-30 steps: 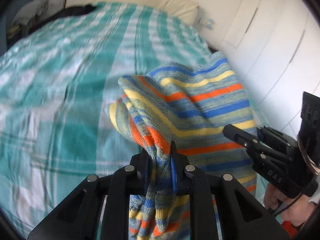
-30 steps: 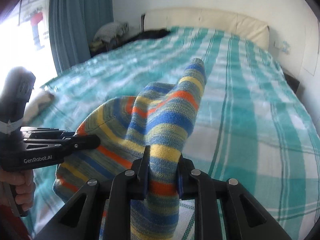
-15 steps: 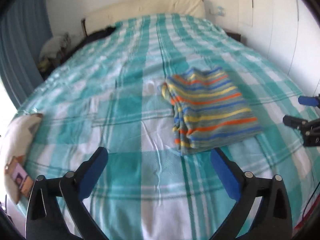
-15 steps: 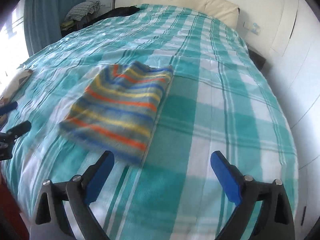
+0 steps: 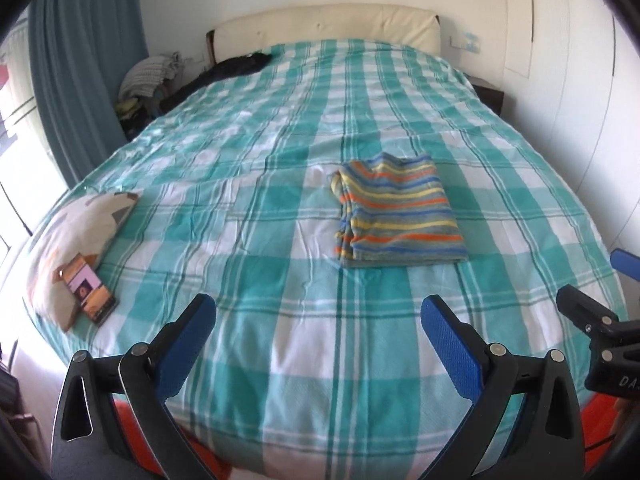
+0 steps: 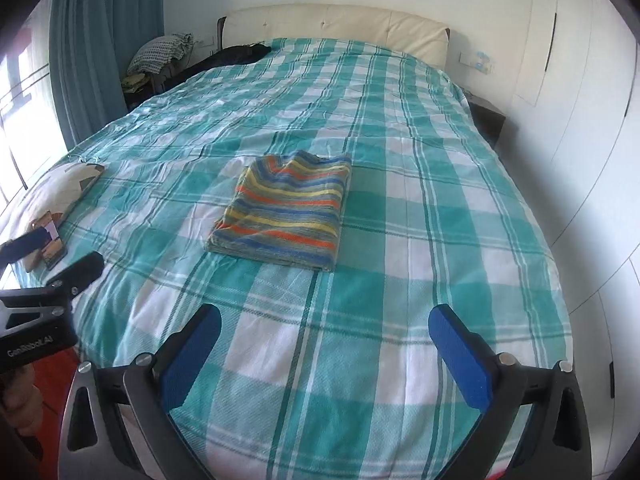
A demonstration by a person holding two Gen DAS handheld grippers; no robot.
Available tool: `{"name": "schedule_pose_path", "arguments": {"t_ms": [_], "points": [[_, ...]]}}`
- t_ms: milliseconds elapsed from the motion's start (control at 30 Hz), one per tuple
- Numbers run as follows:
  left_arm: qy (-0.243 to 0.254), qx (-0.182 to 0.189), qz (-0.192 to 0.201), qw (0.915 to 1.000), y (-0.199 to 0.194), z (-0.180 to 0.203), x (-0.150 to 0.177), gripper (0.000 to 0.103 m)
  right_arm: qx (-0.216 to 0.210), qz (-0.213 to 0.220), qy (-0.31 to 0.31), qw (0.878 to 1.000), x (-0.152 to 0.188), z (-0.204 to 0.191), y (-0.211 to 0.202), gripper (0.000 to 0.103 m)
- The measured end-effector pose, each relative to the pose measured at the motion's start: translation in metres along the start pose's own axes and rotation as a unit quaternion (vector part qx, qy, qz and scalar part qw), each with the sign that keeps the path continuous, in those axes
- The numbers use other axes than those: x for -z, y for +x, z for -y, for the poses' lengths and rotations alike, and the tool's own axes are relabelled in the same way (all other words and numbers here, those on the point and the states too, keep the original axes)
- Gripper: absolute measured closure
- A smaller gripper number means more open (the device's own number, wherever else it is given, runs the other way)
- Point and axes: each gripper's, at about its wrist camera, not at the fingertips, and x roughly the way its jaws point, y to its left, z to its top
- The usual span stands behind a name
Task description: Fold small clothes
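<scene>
Released a second ago, the striped knit garment [image 5: 398, 210] now lies folded mid-bed on the checked bedspread [image 5: 280, 360], left gripper [image 5: 320, 344] and right gripper [image 6: 324, 354] both spread wide, empty, well back; its loose left-edge layers could slump open if nudged.

One folded striped garment [image 5: 394, 210], one pillow [image 5: 74, 224], one phone [image 5: 88, 290], two grippers: left gripper [image 5: 320, 322], right gripper [image 6: 326, 330].
</scene>
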Motion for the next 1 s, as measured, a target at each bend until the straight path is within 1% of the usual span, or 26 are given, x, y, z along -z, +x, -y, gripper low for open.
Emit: {"name": "schedule_pose_path", "arguments": {"t_ms": [133,200,300,367,433,567,633,833,933,1000], "points": [[-0.005,0.015,-0.043,0.9989,0.004,0.001,0.004,0.0,0.004,-0.004,0.0,1.0,0.002,-0.001,-0.011,0.001],[-0.001,0.015,-0.051,0.9986,0.003,0.003,0.005,0.0,0.008,-0.008,0.004,1.0,0.003,0.001,-0.014,0.001],[0.01,-0.005,-0.04,0.9991,-0.01,0.005,0.006,0.0,-0.001,-0.011,0.015,1.0,0.005,0.005,-0.02,0.001],[0.018,-0.015,-0.033,0.9992,-0.018,0.006,0.006,0.0,0.001,-0.012,0.018,1.0,0.005,0.007,-0.025,0.001],[0.024,-0.017,-0.028,0.9992,-0.027,0.006,0.005,0.0,0.003,-0.017,0.015,1.0,0.006,0.006,-0.029,0.001],[0.032,-0.025,-0.03,0.9987,-0.042,0.006,0.005,0.0,0.016,-0.014,0.004,1.0,0.008,0.007,-0.043,0.001],[0.028,-0.025,-0.027,0.9989,-0.051,0.003,0.005,0.0,0.025,-0.011,0.001,1.0,0.011,0.009,-0.054,0.001],[0.011,-0.005,-0.017,0.9998,-0.074,-0.001,0.003,0.0,0.037,-0.009,0.001,0.999,0.019,0.016,-0.082,0.001],[0.012,-0.007,-0.008,0.9999,-0.08,0.003,0.001,0.0,0.03,-0.002,0.004,1.0,0.02,0.016,-0.09,0.001],[0.015,-0.011,-0.007,0.9998,-0.08,0.006,0.002,0.0,0.034,0.003,0.0,0.999,0.019,0.014,-0.092,0.001]]}}
